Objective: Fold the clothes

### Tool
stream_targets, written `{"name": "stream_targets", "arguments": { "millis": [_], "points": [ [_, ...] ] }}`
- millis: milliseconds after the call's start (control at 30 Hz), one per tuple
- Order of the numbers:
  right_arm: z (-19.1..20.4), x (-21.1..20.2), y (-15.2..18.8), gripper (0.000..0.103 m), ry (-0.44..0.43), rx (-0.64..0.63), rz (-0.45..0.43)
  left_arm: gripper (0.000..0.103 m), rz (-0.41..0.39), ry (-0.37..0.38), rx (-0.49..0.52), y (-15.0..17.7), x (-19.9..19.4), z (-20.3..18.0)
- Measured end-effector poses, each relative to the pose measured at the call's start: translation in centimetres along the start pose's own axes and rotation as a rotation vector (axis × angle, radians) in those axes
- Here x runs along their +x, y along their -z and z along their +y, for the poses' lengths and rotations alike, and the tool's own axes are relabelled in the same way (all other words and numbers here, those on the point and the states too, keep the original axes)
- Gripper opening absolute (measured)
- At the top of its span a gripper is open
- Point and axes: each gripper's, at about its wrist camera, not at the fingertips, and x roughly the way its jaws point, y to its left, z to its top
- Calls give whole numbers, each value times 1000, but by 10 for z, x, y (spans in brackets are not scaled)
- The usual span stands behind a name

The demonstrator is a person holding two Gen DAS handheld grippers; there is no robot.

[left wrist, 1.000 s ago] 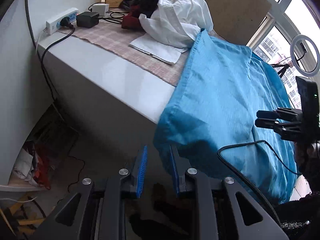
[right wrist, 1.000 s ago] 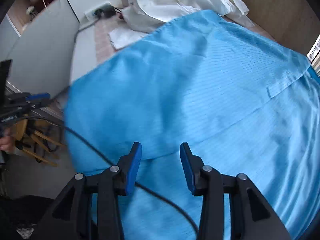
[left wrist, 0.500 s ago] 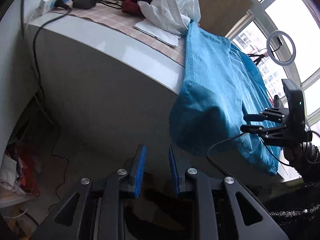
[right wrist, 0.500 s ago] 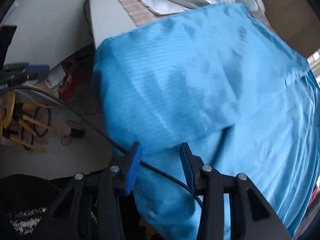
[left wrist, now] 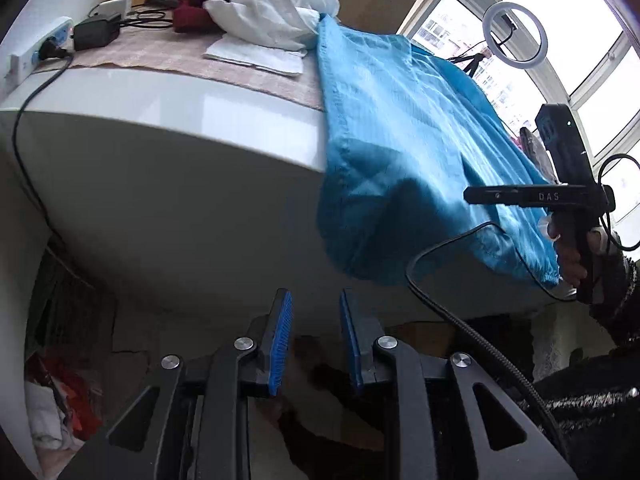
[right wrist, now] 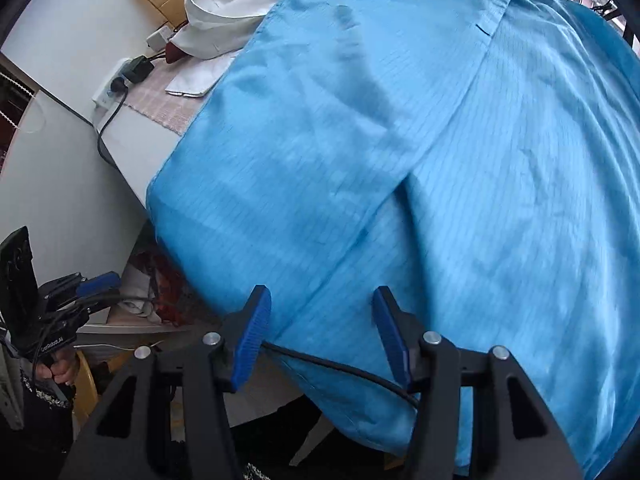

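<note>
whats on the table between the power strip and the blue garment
In the left wrist view: a black adapter by the power strip, checked cloth, then folded white fabric beside the blue garment.

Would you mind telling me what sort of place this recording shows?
Probably a home room used for filming: a white ring light by large windows, and a white power strip on the laundry-piled table.

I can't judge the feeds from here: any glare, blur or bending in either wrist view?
Left wrist view: the window is blown out white, the table edge bows from the fisheye lens, focus is sharp. Right wrist view: even light, the blue garment is slightly soft, dark corners.
</note>
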Motion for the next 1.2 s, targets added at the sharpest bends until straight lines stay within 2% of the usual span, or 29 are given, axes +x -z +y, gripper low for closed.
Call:
{"name": "stream_targets", "arguments": {
  "millis": [100, 200, 267, 333, 367, 400, 467, 533, 633, 767, 967, 1100, 1200],
  "points": [
    [20, 4, -1, 53, -34, -54, -7, 24, 21, 5, -30, 13, -10, 21],
    [29, 5, -1, 53, -20, -86, -13, 24, 57, -3, 10, 12, 4, 17],
    [31, 6, -2, 52, -14, -84, -16, 24, 60, 25, 48, 7, 15, 3],
    [33, 7, -4, 36, -20, -89, -22, 24, 54, 51, 74, 4, 21, -10],
    [35, 8, -5, 9, -24, -92, -21, 24, 53, 58, 83, 3, 22, -14],
    [35, 9, -6, 3, -36, -90, -20, 24, 50, 65, 90, 3, 23, -17],
    [33, 0, -7, 3, -127, -41, -33, 24, 44, 77, 99, 2, 19, -22],
    [27, -20, -5, 3, -164, -16, -72, 24, 38, 84, 110, 2, 17, -24],
    [11, -41, -4, 2, -133, 25, -92, 27, 34, 93, 125, -2, 19, -25],
    [-12, -27, -2, 2, -86, 96, -41, 27, 30, 106, 160, -12, 29, -35],
    [-47, -22, 10, 2, 33, 165, -3, 27, 25, 151, 183, -32, 46, -51],
    [-66, -21, 13, 3, -30, 242, 5, 27, -1, 147, 198, -46, 47, -61],
    [-48, -18, 10, 3, -65, 197, 9, 30, -29, 162, 208, -59, 40, -65]
  ]
}}
